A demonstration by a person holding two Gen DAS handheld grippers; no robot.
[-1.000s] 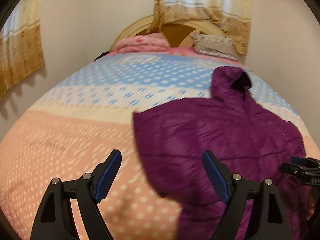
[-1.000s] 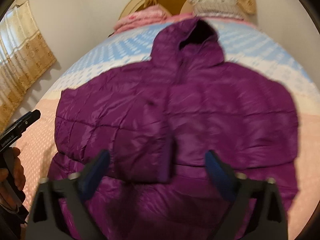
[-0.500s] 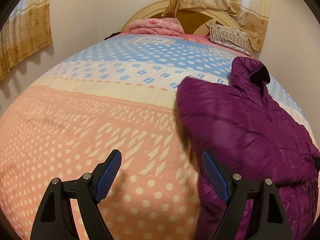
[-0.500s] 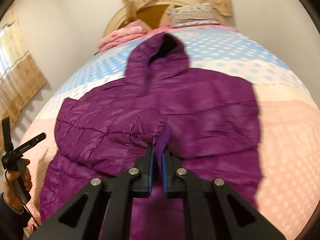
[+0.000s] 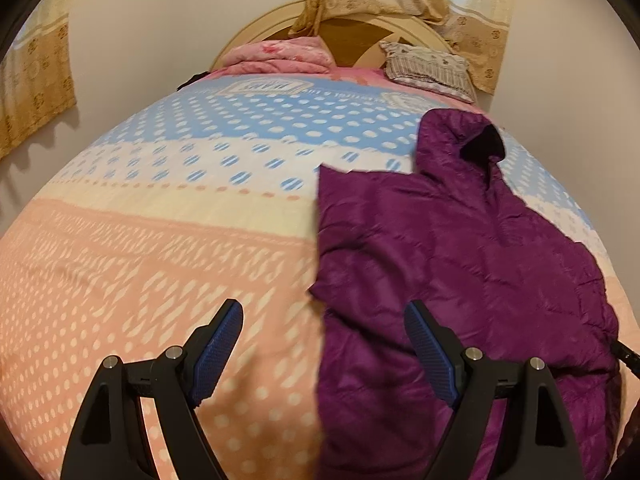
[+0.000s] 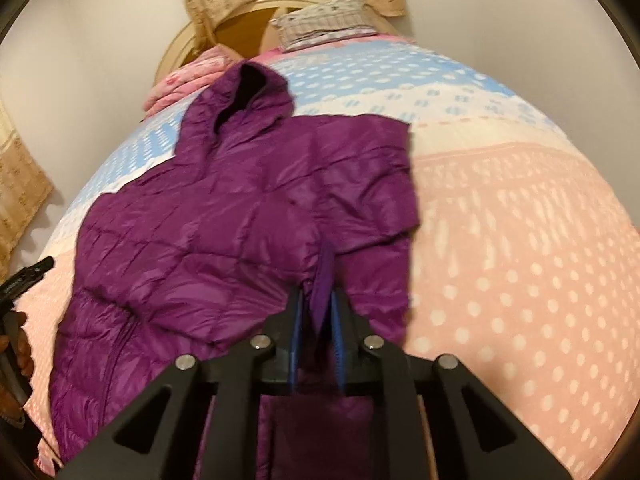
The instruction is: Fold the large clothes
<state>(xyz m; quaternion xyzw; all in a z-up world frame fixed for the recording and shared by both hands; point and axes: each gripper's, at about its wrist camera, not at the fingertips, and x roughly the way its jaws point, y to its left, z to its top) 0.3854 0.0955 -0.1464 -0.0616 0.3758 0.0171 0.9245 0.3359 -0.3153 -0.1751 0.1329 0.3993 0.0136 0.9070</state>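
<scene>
A purple hooded puffer jacket (image 6: 240,208) lies spread on the bed, hood toward the headboard. My right gripper (image 6: 316,300) is shut on a fold of the jacket's fabric, probably a sleeve cuff, near its middle, lifting it slightly. In the left wrist view the jacket (image 5: 460,248) lies on the right half. My left gripper (image 5: 322,328) is open and empty, low over the jacket's left edge, with its right finger (image 5: 428,344) over the fabric and its left finger (image 5: 218,340) over the bedspread.
The bedspread (image 5: 160,240) is patterned peach, cream and blue. A folded pink blanket (image 5: 280,56) and a grey pillow (image 5: 428,68) lie by the wooden headboard (image 5: 360,32). Curtains hang on the walls. The other hand with its gripper handle (image 6: 20,280) shows at the left edge.
My right gripper closed on the jacket fabric and pulled it rightward and up. My left gripper swung left, then back toward the jacket's edge, staying open.
</scene>
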